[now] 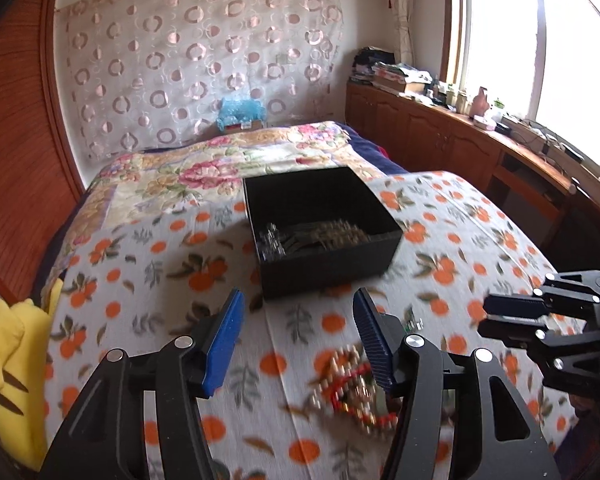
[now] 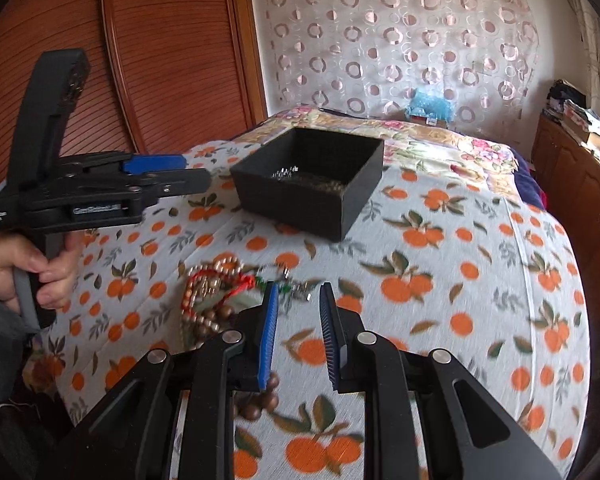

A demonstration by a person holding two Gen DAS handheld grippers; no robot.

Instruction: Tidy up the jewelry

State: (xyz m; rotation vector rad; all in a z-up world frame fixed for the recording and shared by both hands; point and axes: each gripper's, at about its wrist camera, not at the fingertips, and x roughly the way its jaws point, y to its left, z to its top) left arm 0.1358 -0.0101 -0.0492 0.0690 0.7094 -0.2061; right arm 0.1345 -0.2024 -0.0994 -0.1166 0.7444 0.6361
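A black open box (image 1: 324, 236) stands on the orange-print bedspread with silvery and dark jewelry (image 1: 312, 236) inside; it also shows in the right wrist view (image 2: 312, 192). A tangle of bead bracelets with a red cord (image 1: 352, 392) lies on the cloth in front of the box, also in the right wrist view (image 2: 216, 296). My left gripper (image 1: 300, 312) is open and empty above the cloth, the pile by its right finger. My right gripper (image 2: 298, 300) is open and empty, just right of the pile. Each gripper shows in the other view: the right (image 1: 512, 320), the left (image 2: 172, 172).
A yellow plush toy (image 1: 16, 360) lies at the bed's left edge. A wooden wardrobe (image 2: 140, 60) is on the left. Low wooden cabinets (image 1: 440, 136) with books and bottles run under the window on the right. A floral quilt (image 1: 220, 160) covers the far bed.
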